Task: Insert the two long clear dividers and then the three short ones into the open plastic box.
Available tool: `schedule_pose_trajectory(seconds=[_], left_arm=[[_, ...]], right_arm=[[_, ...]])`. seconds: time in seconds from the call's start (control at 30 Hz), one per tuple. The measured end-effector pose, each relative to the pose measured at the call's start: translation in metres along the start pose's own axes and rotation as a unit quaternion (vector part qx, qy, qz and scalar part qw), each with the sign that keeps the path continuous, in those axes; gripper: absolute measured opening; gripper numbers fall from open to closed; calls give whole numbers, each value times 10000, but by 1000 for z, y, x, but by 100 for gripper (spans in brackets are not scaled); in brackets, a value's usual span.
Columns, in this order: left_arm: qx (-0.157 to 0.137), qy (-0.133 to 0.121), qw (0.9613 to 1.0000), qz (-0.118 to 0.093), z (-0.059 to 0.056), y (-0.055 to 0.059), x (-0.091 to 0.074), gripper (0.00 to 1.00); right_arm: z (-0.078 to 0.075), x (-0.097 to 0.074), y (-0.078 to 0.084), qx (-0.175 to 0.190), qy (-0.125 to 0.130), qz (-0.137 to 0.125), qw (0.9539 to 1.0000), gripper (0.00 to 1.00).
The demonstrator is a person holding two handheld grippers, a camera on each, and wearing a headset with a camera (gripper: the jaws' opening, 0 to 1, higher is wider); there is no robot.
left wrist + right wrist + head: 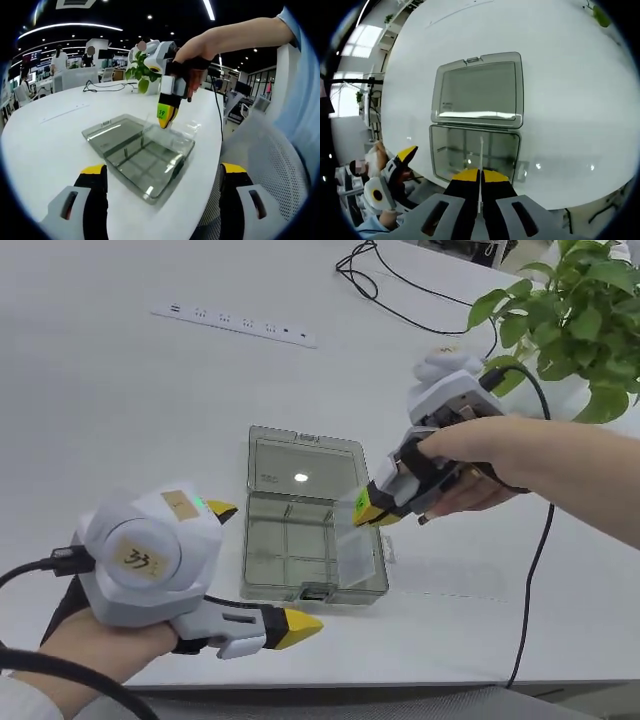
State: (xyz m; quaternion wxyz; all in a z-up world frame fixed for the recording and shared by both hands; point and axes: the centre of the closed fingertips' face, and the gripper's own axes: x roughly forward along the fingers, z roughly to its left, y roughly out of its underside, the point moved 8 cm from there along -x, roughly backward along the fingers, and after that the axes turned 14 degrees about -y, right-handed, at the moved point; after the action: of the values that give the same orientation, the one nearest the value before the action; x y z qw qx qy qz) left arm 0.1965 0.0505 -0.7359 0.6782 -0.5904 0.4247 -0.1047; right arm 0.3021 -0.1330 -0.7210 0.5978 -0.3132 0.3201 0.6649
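R tongs (372, 510) are clamped on a clear divider (356, 543), holding it tilted over the right end of the open box (247, 540). Can't tell if its bottom edge is touching the box. Box sits near the front edge of the desk (120, 420), lid (303, 462) laid flat toward the far edge, and there are divider lines crossing inside the base. L tongs (262, 568) are spread wide w/ nothing in them, hovering just off the box's front-left corner. Power strip (235, 325) is by the far edge, plant (570, 310) at the far right corner.
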Motion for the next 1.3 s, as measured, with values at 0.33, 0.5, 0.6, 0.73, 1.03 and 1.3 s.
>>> schedule_pose_trajectory(seconds=[0.33,0.5,0.6,0.73,1.03,1.3], left_arm=[[-39,-22,10000,43,2,3,0,94],[-70,-41,10000,33,3,3,0,94],[-86,-30,10000,24,3,3,0,94],[-95,-17,9999,34,2,4,1,94],[-106,-7,9999,37,2,5,0,93],[-113,-5,9999,45,2,6,1,93]], right_arm=[[4,7,11,-23,81,57,9999,2],[5,9,14,-35,127,68,9999,2],[5,9,15,-35,137,71,9999,2],[3,9,11,-32,184,83,9998,2],[4,10,12,2,211,70,9998,2],[4,13,10,-52,296,135,9995,2]])
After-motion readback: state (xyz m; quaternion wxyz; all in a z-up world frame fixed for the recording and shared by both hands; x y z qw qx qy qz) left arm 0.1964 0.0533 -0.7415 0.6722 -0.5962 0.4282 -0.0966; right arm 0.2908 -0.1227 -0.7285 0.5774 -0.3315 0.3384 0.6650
